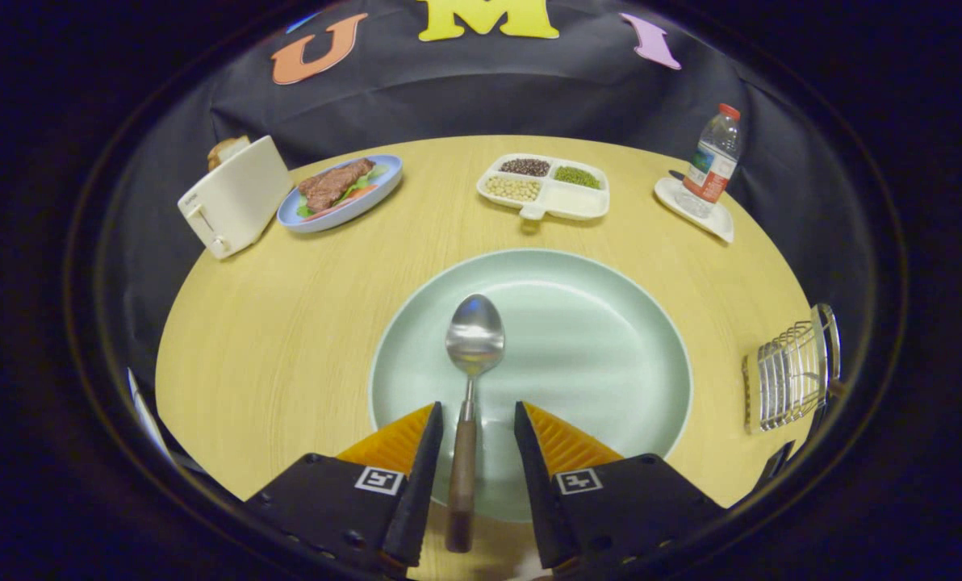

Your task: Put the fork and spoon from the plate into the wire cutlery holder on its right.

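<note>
One spoon (474,349) lies lengthwise on the plate (594,355), bowl pointing away, handle between the gripper's (476,428) open jaws.

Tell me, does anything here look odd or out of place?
Nothing is spilled or broken. The spoon lies on the plate, its handle between the open gripper fingers. I see no fork on the plate.

a round pale wooden table (287,339) stands against black cloth walls (465,89).
</note>
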Motion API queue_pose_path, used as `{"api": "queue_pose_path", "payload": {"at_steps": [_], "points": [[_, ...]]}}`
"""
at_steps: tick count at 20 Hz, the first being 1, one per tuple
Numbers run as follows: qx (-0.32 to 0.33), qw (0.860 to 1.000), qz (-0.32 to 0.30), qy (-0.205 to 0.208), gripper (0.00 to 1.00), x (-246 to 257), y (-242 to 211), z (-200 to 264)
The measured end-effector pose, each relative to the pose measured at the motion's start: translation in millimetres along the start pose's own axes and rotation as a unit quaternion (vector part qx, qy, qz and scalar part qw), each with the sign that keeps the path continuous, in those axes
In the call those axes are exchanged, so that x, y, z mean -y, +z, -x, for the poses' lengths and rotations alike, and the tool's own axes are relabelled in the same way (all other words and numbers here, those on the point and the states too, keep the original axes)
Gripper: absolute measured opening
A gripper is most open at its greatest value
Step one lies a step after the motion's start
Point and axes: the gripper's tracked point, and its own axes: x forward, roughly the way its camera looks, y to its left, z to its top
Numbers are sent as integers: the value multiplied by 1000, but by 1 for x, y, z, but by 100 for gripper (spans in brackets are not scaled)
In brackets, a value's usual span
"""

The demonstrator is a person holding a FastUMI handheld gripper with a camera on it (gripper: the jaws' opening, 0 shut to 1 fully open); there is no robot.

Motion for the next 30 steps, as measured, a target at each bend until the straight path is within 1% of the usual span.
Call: {"api": "queue_pose_path", "payload": {"at_steps": [2, 3, 4, 5, 6, 7, 9, 13, 17, 24, 30], "points": [[-11, 1000, -1, 12, 30, -7, -3, -5], [-11, 1000, -2, 14, 17, -7, -1, -3], [-13, 1000, -5, 17, 15, -7, 1, -4], [-13, 1000, -1, 15, 7, -7, -4, -1], [-10, 1000, 4, 13, 7, -6, -3, 0], [-13, 1000, 6, 7, 1, -5, -5, -1], [-16, 1000, 7, 10, 1, -6, -8, 2], [-11, 999, 9, 30, 1, -1, -10, 21], [24, 999, -2, 37, 1, 15, -1, 48], [71, 996, -21, 44, 1, 57, 9, 101], [102, 993, -42, 36, 1, 110, 13, 133]]}}
